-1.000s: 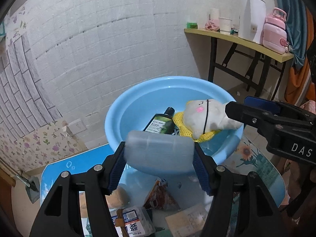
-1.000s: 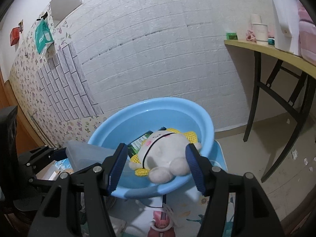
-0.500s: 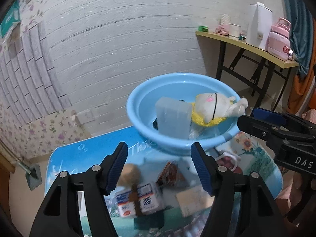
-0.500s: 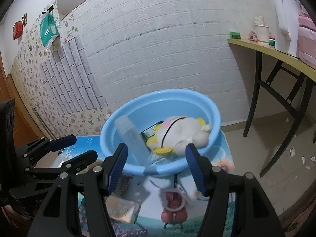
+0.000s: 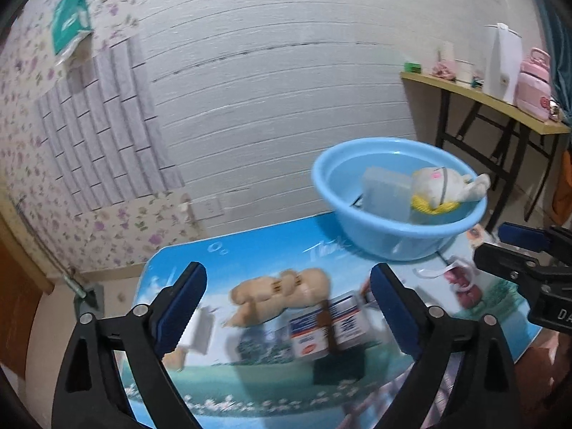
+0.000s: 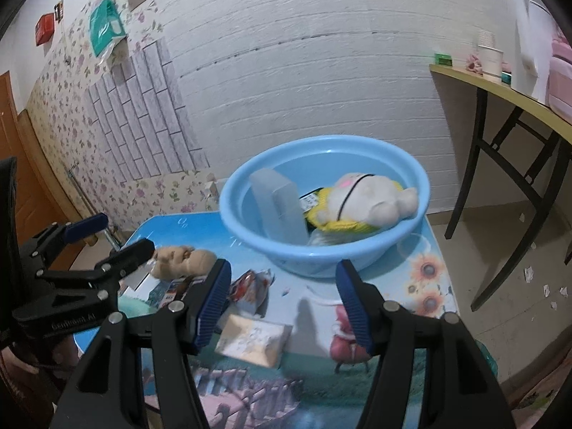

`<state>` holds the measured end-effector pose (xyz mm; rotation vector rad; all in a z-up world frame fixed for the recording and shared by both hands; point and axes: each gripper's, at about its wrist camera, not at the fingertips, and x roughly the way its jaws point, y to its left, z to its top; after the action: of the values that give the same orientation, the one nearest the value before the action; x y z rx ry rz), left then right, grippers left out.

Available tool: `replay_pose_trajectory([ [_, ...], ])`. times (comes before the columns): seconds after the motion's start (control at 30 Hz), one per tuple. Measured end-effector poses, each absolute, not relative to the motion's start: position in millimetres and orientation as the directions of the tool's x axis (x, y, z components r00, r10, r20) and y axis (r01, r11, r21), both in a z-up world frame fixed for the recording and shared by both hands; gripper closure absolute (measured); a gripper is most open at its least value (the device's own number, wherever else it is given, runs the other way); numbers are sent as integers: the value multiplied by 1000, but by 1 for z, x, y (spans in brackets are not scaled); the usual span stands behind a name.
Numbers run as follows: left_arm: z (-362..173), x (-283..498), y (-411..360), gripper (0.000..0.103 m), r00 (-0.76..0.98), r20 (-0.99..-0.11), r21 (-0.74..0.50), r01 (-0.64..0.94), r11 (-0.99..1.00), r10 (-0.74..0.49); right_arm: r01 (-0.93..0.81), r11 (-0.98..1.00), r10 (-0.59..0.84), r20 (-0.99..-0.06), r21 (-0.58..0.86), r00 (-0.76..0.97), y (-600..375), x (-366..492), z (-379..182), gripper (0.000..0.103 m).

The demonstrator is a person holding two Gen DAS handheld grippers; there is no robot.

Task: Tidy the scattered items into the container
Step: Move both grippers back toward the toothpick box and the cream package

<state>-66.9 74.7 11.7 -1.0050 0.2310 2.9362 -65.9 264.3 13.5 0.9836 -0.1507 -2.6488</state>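
A blue basin [image 5: 388, 245] [image 6: 321, 262] stands at the far right of the printed table [image 5: 250, 250]. Inside it a translucent plastic box [image 5: 384, 195] [image 6: 277, 207] leans beside a white and yellow plush toy [image 5: 443, 187] [image 6: 368, 200], over a dark bottle [image 6: 310, 198]. My left gripper [image 5: 287, 305] [image 6: 119, 236] hovers over the table with its jaws opening and nothing gripped; beyond it lie a tan plush bear [image 5: 282, 293] [image 6: 182, 259] and a banded white packet [image 5: 329, 325]. My right gripper [image 6: 284, 298] [image 5: 498, 241] is open and empty in front of the basin.
A red snack packet [image 6: 250, 286] and a beige packet [image 6: 254, 336] lie on the table near the right gripper. A pink toy with a white strap [image 5: 459, 279] sits by the basin. A yellow side table [image 5: 500, 107] with a jug and bottle stands at the right wall.
The left gripper let go of the translucent box, which now stands in the basin, and its fingers spread wider. Both grippers drew back from the basin; the left swung left over the table.
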Motion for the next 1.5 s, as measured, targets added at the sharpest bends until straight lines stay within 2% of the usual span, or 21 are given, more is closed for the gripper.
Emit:
replay_pose_trajectory([
  [0.5,-6,-46,19,9,-758,-644,122,35,-992,-106,290,-943,-320,-689,164,-650,230,-46,-5,37],
  [1.03,-30,-38,-27,9,-707,-683,139,120,-983,-183,261,-950,-299,-736,171,-607,230,-48,-24,36],
  [1.5,-41,-38,-40,9,-690,-700,121,138,-983,-183,258,-951,-293,-764,170,-575,224,-52,-38,36],
])
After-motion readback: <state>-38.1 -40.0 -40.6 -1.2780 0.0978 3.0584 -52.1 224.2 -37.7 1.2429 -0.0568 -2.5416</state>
